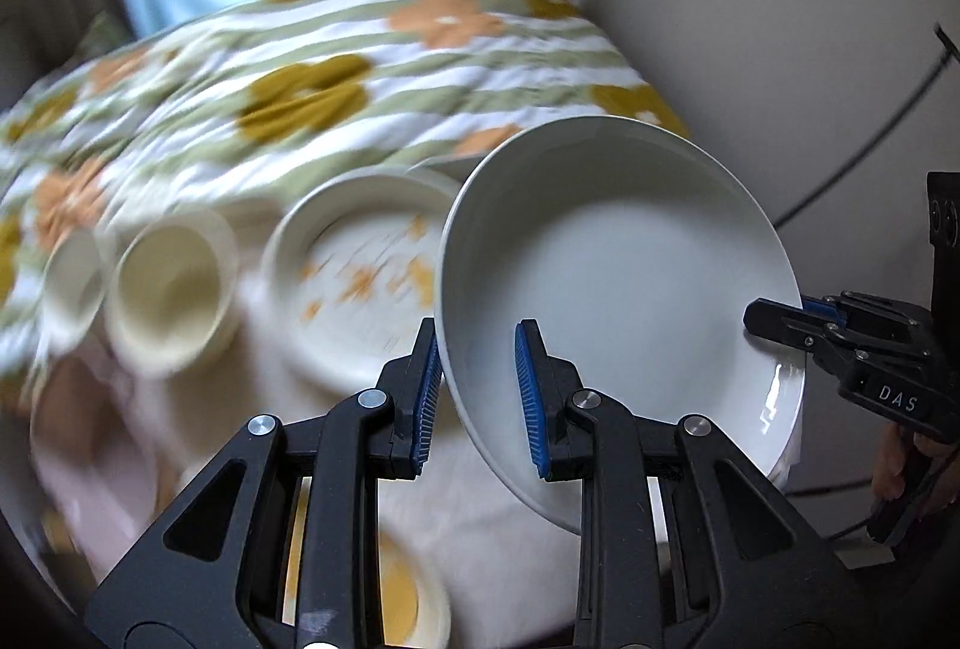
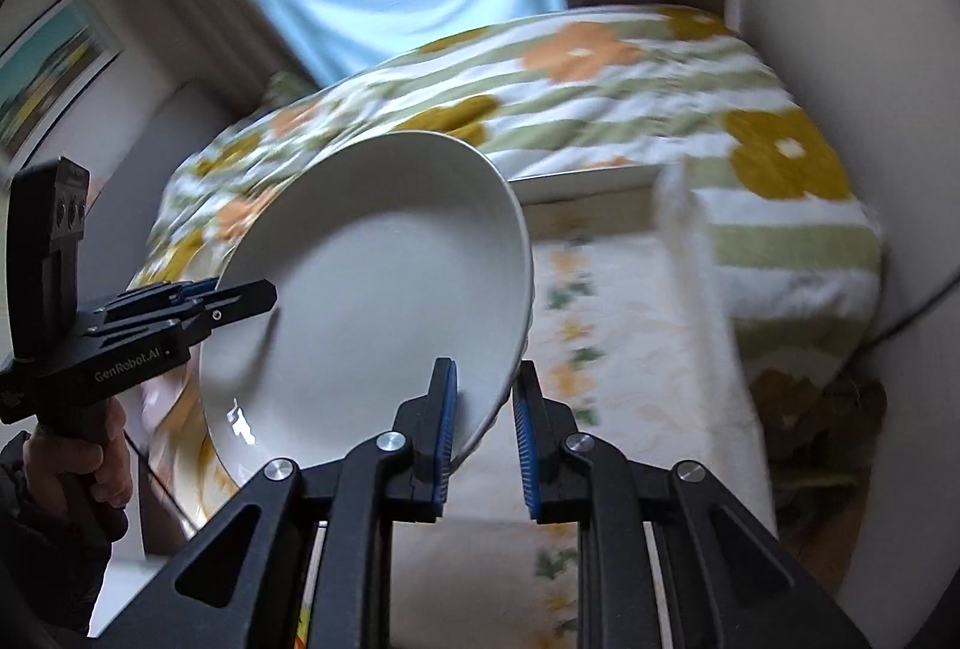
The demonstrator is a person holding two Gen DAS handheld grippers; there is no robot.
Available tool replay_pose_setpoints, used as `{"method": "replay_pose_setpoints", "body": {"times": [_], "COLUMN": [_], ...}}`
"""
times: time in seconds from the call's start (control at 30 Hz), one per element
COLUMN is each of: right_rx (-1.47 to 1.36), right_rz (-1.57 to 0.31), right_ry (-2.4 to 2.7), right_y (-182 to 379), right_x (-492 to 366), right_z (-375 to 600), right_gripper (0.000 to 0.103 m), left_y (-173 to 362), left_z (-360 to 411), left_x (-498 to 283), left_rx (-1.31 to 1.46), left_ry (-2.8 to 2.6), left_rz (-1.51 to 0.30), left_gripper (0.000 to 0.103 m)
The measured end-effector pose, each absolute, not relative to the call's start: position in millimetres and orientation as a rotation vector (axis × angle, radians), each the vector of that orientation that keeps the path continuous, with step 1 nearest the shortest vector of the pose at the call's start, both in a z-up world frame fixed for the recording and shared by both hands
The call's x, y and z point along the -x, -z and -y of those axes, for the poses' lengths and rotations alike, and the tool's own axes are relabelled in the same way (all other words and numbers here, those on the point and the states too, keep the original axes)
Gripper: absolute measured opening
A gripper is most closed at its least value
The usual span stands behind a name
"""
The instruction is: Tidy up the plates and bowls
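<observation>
The white deep plate (image 1: 618,289) is held in the air, tilted steeply, above a surface covered with a pale cloth (image 1: 456,499), with the floral bedspread (image 1: 360,67) behind it. Both grippers hold it by the rim, on opposite sides.

Left gripper (image 1: 477,397): jaws closed across the near rim, one blue pad inside the well, one against the outer wall. Right gripper (image 2: 483,433): jaws closed across the opposite rim in the same manner.

Below and to the left rest a patterned plate (image 1: 366,277) and two cream bowls (image 1: 174,289), blurred by motion. A further dish with a yellow centre (image 1: 396,589) lies under the left gripper.

Handling judgement: the plate appears to be glazed ceramic, so rigid, moderately heavy, smooth and breakable. A rim grip offers little contact area, and the glaze may slip against the pads at this tilt. Hold on the rim where the wall is thickest, keep both grips opposed, and level the plate before lowering. Set it down gently; contact with stacked crockery could chip an edge
</observation>
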State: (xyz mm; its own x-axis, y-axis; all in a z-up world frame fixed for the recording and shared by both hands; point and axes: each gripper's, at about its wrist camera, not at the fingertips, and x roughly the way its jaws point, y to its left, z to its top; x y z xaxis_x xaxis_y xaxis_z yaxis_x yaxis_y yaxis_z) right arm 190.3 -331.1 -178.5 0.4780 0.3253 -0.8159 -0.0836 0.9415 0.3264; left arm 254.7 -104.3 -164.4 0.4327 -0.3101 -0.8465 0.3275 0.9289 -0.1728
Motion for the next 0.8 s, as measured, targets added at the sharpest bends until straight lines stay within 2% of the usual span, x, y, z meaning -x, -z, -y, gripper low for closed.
{"method": "replay_pose_setpoints", "body": {"times": [0.4, 0.8], "right_rx": [-0.131, -0.03], "right_rz": [-1.134, -1.215], "right_ry": [-0.561, -0.537], "right_y": [218.7, 265.8], "right_x": [-163.4, -152.5], "right_z": [207.7, 133.3], "right_gripper": [0.017, 0.017], "left_y": [207.0, 265.4], "left_z": [-35.5, -88.8], "left_x": [-144.3, -135.9], "left_rx": [0.157, 0.203], "left_ry": [0.125, 0.107], "left_rz": [-1.122, -1.175], "left_gripper": [0.022, 0.022]}}
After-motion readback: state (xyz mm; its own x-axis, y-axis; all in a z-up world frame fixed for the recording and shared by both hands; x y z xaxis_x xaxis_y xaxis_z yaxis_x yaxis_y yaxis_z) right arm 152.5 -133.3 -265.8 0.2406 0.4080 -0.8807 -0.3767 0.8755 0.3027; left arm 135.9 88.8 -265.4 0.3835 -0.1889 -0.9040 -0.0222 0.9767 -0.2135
